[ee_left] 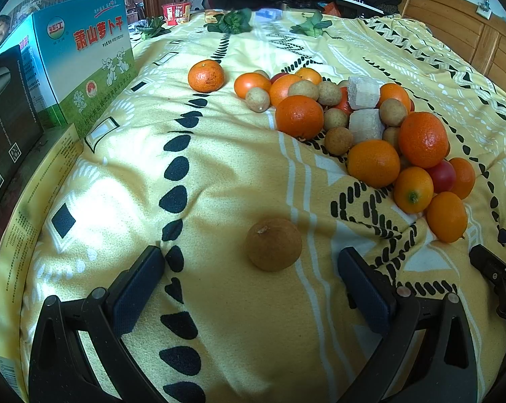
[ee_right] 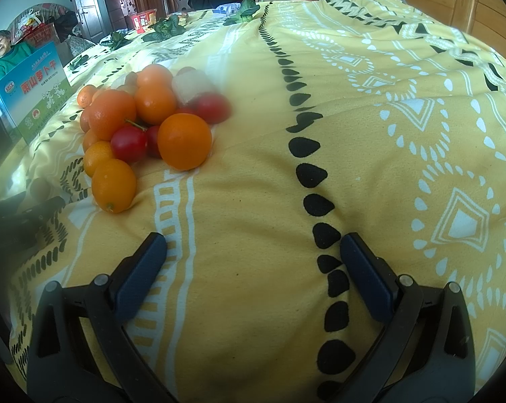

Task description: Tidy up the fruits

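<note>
Your left tongs [ee_left: 251, 282] stand wide apart with nothing between the pads, and the small brown fruit [ee_left: 273, 244] lies on the bed's yellow blanket [ee_left: 219, 174] just ahead of them, a little right of the midline between the two tips. That is the relation your next move turns on: straight forward, with a slight shift to the right, would put the fruit squarely between the pads. It is close to round, so it has no long axis to line up with; any approach angle should serve.

Your right tongs [ee_right: 253, 252] are also spread apart and empty, over bare blanket. From that side the main fruit pile [ee_right: 145, 124] sits ahead and well off to the left, with a small oval orange fruit [ee_right: 113, 185] at its near edge. The brown fruit is not clearly visible in that view, so the left hand looks much the nearer one for it.

In the left view, a single tangerine [ee_left: 206, 76] sits by itself beyond the brown fruit, near the printed carton [ee_left: 85, 60], well apart from the pile. The blanket is soft and dimpled, so I'd judge the fruit could roll if a pad nudges it before both close.
</note>
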Demonstrator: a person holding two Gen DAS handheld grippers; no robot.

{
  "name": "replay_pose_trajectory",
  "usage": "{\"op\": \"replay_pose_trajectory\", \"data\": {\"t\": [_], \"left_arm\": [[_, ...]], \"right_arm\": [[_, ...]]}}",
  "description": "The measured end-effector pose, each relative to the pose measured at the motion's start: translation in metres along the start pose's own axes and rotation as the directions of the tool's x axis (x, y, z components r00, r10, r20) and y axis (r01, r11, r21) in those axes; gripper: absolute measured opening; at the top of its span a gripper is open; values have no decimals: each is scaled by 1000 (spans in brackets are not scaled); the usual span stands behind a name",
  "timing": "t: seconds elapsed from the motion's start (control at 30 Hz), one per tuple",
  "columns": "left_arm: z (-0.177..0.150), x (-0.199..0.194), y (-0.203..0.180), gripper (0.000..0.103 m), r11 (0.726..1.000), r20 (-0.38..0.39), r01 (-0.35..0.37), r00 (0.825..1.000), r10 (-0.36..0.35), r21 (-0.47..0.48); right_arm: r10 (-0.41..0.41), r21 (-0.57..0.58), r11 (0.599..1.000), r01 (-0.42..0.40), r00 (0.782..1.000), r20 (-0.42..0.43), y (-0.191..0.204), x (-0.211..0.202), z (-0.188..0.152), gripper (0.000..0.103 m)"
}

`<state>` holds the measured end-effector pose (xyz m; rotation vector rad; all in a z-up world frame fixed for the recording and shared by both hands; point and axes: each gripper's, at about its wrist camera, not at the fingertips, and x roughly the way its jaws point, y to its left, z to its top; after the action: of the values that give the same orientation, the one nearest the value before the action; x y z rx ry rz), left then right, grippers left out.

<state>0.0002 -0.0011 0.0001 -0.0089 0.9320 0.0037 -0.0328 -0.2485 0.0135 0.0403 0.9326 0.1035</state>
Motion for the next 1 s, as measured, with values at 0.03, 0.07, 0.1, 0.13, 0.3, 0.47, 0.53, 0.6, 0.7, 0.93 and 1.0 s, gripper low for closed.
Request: {"op": "replay_pose_trajectory", "data": {"t": [0.03,0.07,0.1,0.13,0.3,0.47,0.53,0.6,0.7,0.93,1.0], "left_arm": [[0,0,0,103,1000,0,0,1000,0,0],[0,0,0,103,1000,-1,0,1000,0,0],[0,0,0,103,1000,-1,-1,1000,1,0],[0,0,0,103,1000,-2,-1,1000,1,0],[5,1,-3,103,1000,-1,2,1000,-2,-1],[2,-1,0,103,1000,6,5,1000,-5,-1],[3,-1,1,103,1000,6,12,1000,-12,1],[4,-4,5,102,999,-4,31,1000,-31,-11],[18,-19,5,99,996,10,89,996,-89,-3],[81,9,15,69,958,-24,249,967,-255,-139],[89,27,8,65,956,-83,265,957,-277,-127]], "right_arm": [[0,0,1000,0,1000,0,0,0,0,103],[0,0,1000,0,1000,1,0,-1,0,103],[1,1,1000,-1,1000,1,0,-2,1,103],[1,2,1000,-1,1000,2,0,-2,1,103],[2,2,1000,-2,1000,2,0,-2,0,103],[6,6,1000,-6,1000,4,1,-4,0,103],[8,7,1000,-8,1000,3,0,-4,0,103],[6,6,1000,-6,1000,3,1,-4,0,103],[-1,2,1000,1,1000,2,1,-4,0,103],[-2,2,1000,2,1000,-2,2,-2,0,103],[-2,2,1000,2,1000,-2,2,-2,0,103]]}}
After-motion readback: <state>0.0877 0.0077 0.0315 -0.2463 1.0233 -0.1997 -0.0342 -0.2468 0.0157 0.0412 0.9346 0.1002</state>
